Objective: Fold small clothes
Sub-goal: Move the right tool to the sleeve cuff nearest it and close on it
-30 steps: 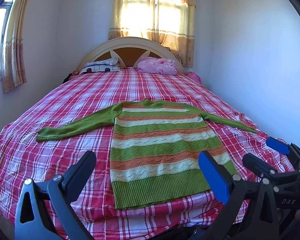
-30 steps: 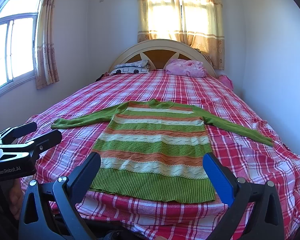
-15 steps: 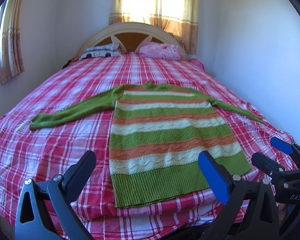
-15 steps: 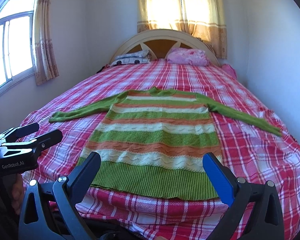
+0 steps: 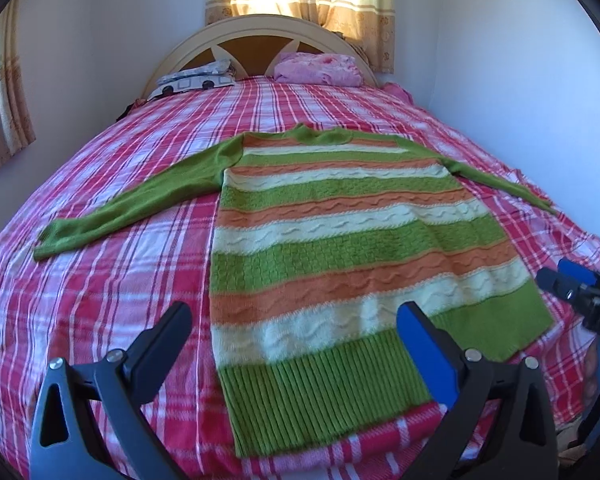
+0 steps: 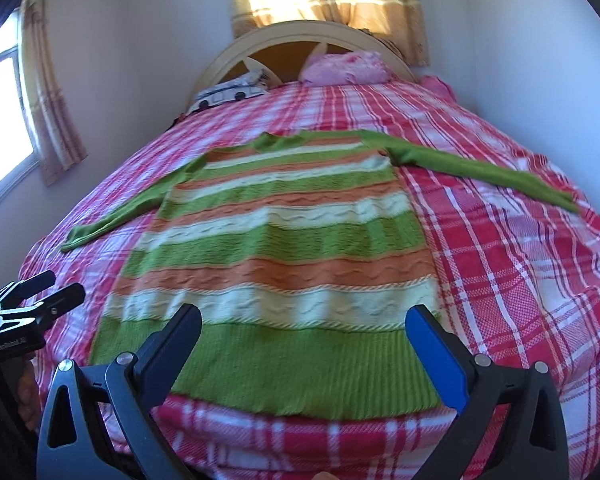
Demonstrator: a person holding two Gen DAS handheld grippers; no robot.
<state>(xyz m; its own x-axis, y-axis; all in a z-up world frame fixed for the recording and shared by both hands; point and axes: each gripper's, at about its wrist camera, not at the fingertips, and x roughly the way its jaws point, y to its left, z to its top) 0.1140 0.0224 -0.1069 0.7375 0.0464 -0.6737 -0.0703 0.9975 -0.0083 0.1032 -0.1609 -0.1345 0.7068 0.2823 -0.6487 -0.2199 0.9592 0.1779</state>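
Observation:
A green, orange and cream striped sweater (image 5: 340,248) lies flat on the red plaid bed, sleeves spread to both sides, hem nearest me. It also shows in the right wrist view (image 6: 284,252). My left gripper (image 5: 296,332) is open and empty, hovering just above the hem's left part. My right gripper (image 6: 304,328) is open and empty above the hem's right part. The right gripper also shows at the right edge of the left wrist view (image 5: 572,284). The left gripper shows at the left edge of the right wrist view (image 6: 40,296).
The plaid bed cover (image 5: 100,280) fills the bed. A patterned pillow (image 5: 192,80) and a pink pillow (image 5: 320,70) lie by the headboard (image 5: 256,36). White walls stand close on both sides. A curtained window (image 6: 4,120) is on the left.
Both grippers have moved forward and down towards the sweater's hem, so the sweater looks larger and closer. Both stay open and empty.

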